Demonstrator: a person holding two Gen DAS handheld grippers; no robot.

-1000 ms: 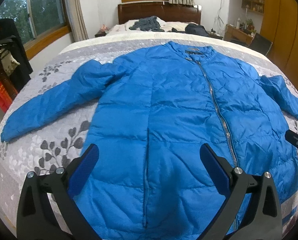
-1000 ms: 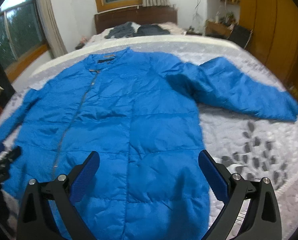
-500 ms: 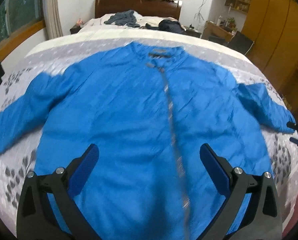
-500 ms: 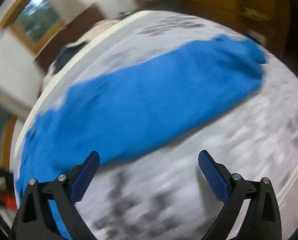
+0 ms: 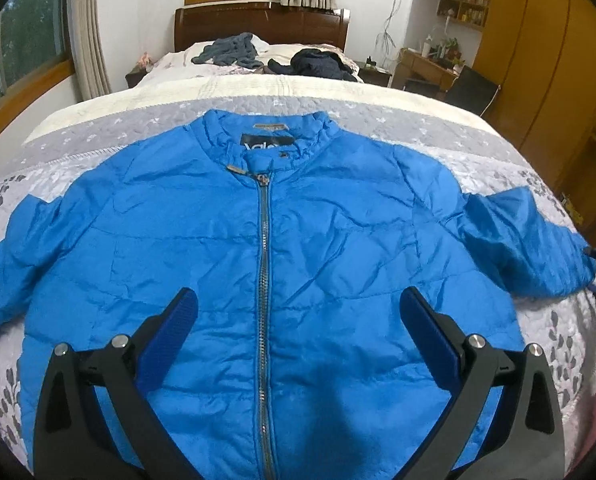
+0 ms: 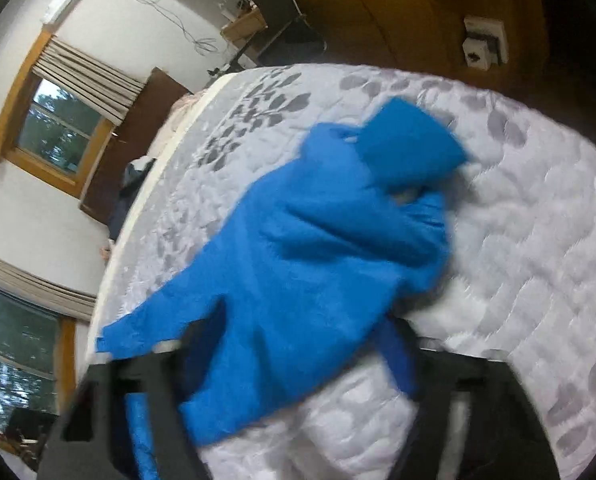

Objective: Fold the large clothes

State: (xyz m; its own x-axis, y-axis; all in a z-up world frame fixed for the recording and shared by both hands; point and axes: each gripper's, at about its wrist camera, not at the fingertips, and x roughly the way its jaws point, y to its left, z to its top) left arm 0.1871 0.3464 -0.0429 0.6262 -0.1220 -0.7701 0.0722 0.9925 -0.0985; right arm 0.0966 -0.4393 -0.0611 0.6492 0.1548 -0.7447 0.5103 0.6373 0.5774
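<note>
The jacket (image 5: 318, 240) lies flat on the bed (image 5: 378, 108), collar toward the headboard (image 5: 257, 28). Two clothes heaps (image 5: 233, 50) sit behind it by the headboard, desk (image 5: 426, 64) off right.

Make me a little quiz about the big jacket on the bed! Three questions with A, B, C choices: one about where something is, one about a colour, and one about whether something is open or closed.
1. Where do the dark clothes lie?
A. At the far end of the bed, by the headboard
B. On top of the jacket
C. On the floor

2. What colour is the jacket?
A. Red
B. Blue
C. Green

3. How is the jacket's zipper?
A. Open all the way
B. Torn off
C. Zipped up to the collar

Answers:
1. A, the dark heap sits beyond the jacket near the wooden headboard.
2. B, the whole jacket is bright blue.
3. C, the zipper teeth run closed up the front.
</note>
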